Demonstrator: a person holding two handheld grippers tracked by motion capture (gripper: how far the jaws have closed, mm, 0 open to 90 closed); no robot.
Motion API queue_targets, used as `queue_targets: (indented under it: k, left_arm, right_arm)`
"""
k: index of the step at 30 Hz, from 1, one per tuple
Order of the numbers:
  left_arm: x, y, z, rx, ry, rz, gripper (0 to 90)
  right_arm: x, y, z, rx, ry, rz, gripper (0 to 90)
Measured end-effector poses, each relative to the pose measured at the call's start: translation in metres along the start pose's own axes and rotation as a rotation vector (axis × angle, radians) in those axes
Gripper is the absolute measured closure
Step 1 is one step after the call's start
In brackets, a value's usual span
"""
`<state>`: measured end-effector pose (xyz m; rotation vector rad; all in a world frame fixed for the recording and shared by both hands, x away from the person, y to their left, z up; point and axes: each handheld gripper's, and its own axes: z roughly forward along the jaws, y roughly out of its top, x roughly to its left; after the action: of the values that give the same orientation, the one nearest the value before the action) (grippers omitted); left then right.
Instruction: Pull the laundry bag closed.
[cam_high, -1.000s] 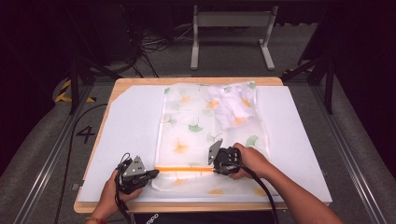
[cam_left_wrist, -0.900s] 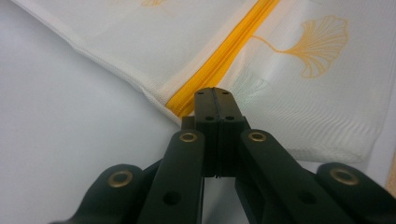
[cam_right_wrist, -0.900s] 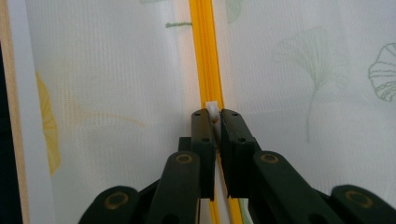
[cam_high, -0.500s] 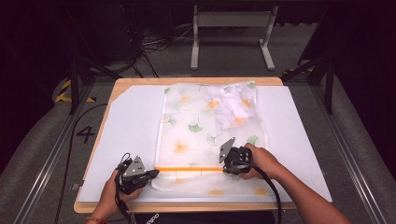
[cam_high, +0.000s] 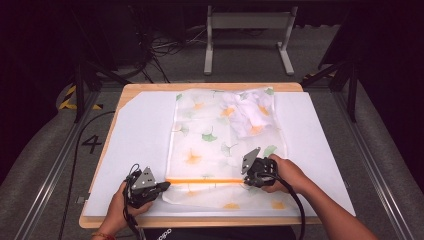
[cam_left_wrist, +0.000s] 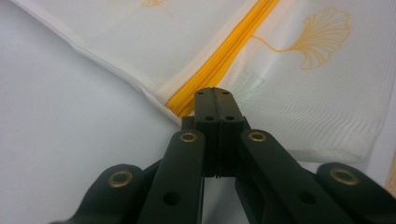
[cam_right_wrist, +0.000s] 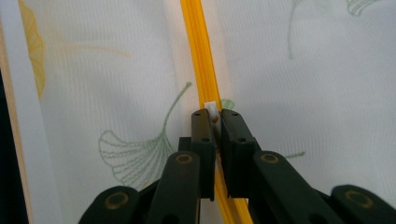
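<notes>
- Along the orange zipper (cam_high: 205, 180) of the mesh laundry bag (cam_high: 225, 145), the right gripper (cam_high: 246, 176) is sitting further right than a second ago, pinching the white zipper pull (cam_right_wrist: 211, 108).
- At the zipper's left end, the left gripper (cam_high: 166, 185) is staying put, jaws pressed together on the bag's corner.
- Under the bag, a white sheet (cam_high: 140, 140) is covering the wooden table (cam_high: 150, 88); dark floor beyond.

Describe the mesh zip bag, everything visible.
The mesh bag is white, translucent, printed with yellow and green ginkgo leaves, and lies flat on the white mat. White crumpled fabric shows at its far right. An orange zipper crosses near the front edge. The left gripper pinches the zipper's left end; the right gripper clamps the white pull tab.
</notes>
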<state>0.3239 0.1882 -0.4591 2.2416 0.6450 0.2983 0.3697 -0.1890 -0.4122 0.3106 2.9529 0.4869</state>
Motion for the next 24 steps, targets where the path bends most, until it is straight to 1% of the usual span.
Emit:
queue_targets:
  k: [1,2,3,6,8,11,16,17,20,21,22,23,24]
  left_arm:
    - [0.000,0.000,0.000,-0.001,-0.001,0.000,90.0]
    - [0.000,0.000,0.000,-0.002,0.001,0.002,90.0]
    - [0.000,0.000,0.000,-0.002,0.003,0.003,90.0]
    - [-0.001,0.000,0.000,-0.002,0.008,0.010,90.0]
    - [0.000,0.000,0.000,-0.001,0.004,0.006,90.0]
    - [0.000,0.000,0.000,-0.001,0.003,0.005,90.0]
    - [0.000,0.000,0.000,-0.001,0.004,0.005,90.0]
    - [0.000,0.000,0.000,-0.001,0.003,0.006,90.0]
    - [0.000,0.000,0.000,-0.001,0.003,0.005,90.0]
    - [0.000,0.000,0.000,-0.001,0.003,0.005,90.0]
    - [0.000,0.000,0.000,-0.001,0.003,0.005,90.0]
    - [0.000,0.000,0.000,-0.001,0.003,0.005,90.0]
    - [0.000,0.000,0.000,-0.001,0.003,0.005,90.0]
  right_arm:
    - [0.000,-0.001,-0.001,0.001,0.002,0.006,84.8]
    - [-0.001,-0.003,-0.001,0.002,0.004,-0.003,84.8]
    - [-0.001,-0.004,-0.002,0.002,-0.001,0.008,84.8]
    - [-0.001,-0.010,-0.004,-0.003,-0.008,0.019,84.8]
    - [-0.001,-0.014,-0.005,-0.008,-0.009,0.030,84.7]
    - [-0.002,-0.018,-0.006,-0.011,-0.015,0.027,84.8]
    - [-0.002,-0.025,-0.008,-0.019,-0.024,0.043,84.8]
    - [-0.002,-0.026,-0.009,-0.019,-0.022,0.039,84.7]
    - [-0.002,-0.031,-0.010,-0.026,-0.033,0.046,84.7]
    - [-0.002,-0.033,-0.011,-0.025,-0.030,0.052,84.7]
    - [-0.003,-0.034,-0.011,-0.026,-0.033,0.048,84.7]
    - [-0.002,-0.035,-0.012,-0.022,-0.033,0.057,84.7]
    - [-0.003,-0.036,-0.012,-0.025,-0.033,0.054,84.7]
